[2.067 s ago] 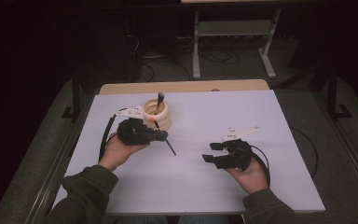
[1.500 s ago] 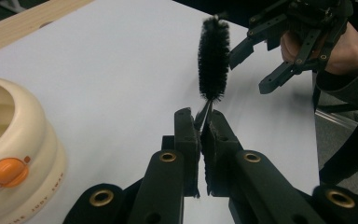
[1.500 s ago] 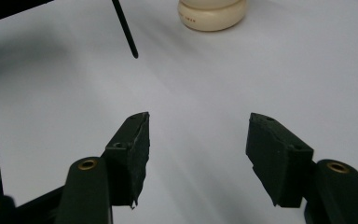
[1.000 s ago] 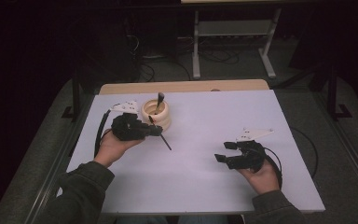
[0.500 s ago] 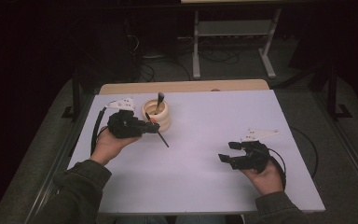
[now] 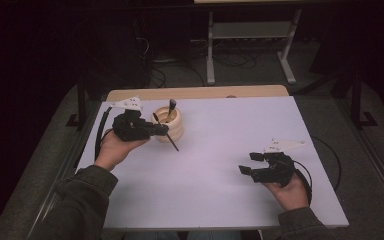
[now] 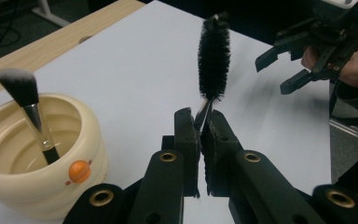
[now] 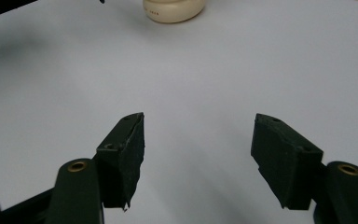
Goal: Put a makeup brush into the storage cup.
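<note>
My left gripper (image 6: pixel 161 131) is shut on the thin handle of a black bristle brush (image 6: pixel 173 142), just left of a cream ribbed cup (image 6: pixel 176 126). In the left gripper view the brush (image 7: pixel 213 60) stands up from between the closed pads (image 7: pixel 200 126). Beside them is the cup (image 7: pixel 37 158), with a makeup brush (image 7: pixel 28 105) leaning inside it. That makeup brush (image 6: pixel 171 107) pokes out of the cup in the high view too. My right gripper (image 6: pixel 248 163) is open and empty over the white table near the right front; its jaws (image 8: pixel 198 140) stand wide apart.
The white tabletop (image 6: pixel 230 135) has a wooden strip (image 6: pixel 205 92) along its back edge. A metal stand (image 6: pixel 250 45) and cables lie on the dark floor beyond. The cup's base (image 8: pixel 172 9) is far ahead of the right gripper.
The two hands have drawn apart: the left went left and back beside the cup with the bristle brush, the right drifted right and toward the front edge.
</note>
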Available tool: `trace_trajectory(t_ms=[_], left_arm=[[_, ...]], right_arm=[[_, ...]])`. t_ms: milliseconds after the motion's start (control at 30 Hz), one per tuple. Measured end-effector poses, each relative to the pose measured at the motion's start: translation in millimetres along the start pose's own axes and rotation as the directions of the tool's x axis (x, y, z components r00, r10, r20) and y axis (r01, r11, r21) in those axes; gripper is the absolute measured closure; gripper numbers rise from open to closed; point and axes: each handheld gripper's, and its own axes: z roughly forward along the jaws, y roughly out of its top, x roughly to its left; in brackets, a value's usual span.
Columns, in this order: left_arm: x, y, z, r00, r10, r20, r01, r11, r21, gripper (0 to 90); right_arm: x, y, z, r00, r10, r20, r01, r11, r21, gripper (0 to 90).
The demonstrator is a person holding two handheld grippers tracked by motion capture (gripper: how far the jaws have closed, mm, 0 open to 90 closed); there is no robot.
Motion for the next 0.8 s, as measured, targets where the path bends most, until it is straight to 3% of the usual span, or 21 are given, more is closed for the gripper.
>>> trace_trajectory(t_ms=[800], left_arm=[[17.7,27.5,-10.5,0.9985,-0.025,-0.048,0.025,0.9997,-0.003,85.0]], right_arm=[[2.3,-1.9,2.2,1.0,0.004,-0.001,-0.004,1.0,0.005,32.3]])
